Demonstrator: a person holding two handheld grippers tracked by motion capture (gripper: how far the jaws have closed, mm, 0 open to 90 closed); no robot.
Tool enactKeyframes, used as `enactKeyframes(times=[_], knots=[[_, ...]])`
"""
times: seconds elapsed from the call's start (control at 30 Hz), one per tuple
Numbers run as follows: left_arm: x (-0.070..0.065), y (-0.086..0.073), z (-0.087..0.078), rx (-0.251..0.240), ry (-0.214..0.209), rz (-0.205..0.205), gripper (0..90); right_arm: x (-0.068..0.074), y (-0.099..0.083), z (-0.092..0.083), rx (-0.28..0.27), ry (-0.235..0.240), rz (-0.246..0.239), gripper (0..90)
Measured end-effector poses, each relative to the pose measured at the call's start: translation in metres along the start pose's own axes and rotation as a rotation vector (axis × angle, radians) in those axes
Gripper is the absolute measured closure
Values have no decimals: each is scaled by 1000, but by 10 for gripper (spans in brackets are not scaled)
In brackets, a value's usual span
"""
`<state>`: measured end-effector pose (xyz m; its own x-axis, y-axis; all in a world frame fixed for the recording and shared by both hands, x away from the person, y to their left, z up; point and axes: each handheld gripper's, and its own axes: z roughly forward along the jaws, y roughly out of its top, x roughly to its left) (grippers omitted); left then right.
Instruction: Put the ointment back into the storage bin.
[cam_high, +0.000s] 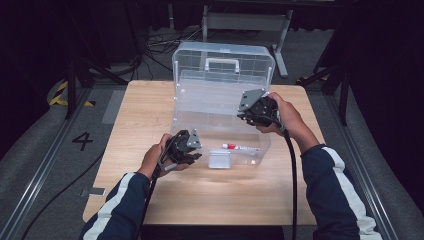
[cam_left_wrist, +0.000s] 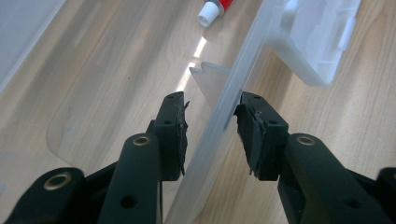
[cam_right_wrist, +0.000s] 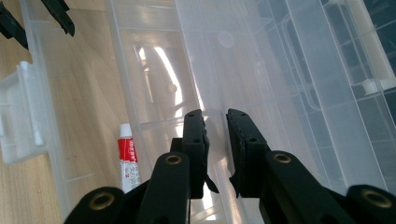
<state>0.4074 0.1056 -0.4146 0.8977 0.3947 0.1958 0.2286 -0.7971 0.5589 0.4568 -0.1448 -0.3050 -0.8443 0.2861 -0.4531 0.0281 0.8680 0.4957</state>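
Left hand-held gripper (cam_left_wrist: 210, 128) straddling clear box (cam_high: 220, 107) front wall, jaws released, right hand-held gripper (cam_right_wrist: 217, 149) clenched at its right rim, red tube (cam_high: 240, 147) inside at six o'clock, table (cam_high: 140, 110) beneath.

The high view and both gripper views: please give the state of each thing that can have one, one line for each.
Clear plastic storage box: open, lid raised upright behind it.
White latch on the box's front wall: hanging loose, not fastened.
Red and white tube: lying flat inside the box, white cap on.
Left hand-held gripper: jaws astride the box's front wall, pads not pressing it.
Right hand-held gripper: jaws nearly shut on a clear wall of the box.
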Motion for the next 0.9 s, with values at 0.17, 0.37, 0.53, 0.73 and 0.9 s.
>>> enactKeyframes(times=[0.17,0.37,0.53,0.73,0.9], knots=[[-2,0,-1,-2,1,4,635,1,-1,0,-11,-3,8,779],[-2,-1,-1,-22,4,2,636,4,-5,-1,-26,-13,6,774],[-4,-1,-1,-32,23,7,619,6,-8,-1,-46,-12,21,765],[-2,-4,-2,-57,3,-11,619,8,-11,-1,-70,-11,33,761],[0,-4,-8,-91,-3,-24,585,8,-14,-1,-84,0,49,758]])
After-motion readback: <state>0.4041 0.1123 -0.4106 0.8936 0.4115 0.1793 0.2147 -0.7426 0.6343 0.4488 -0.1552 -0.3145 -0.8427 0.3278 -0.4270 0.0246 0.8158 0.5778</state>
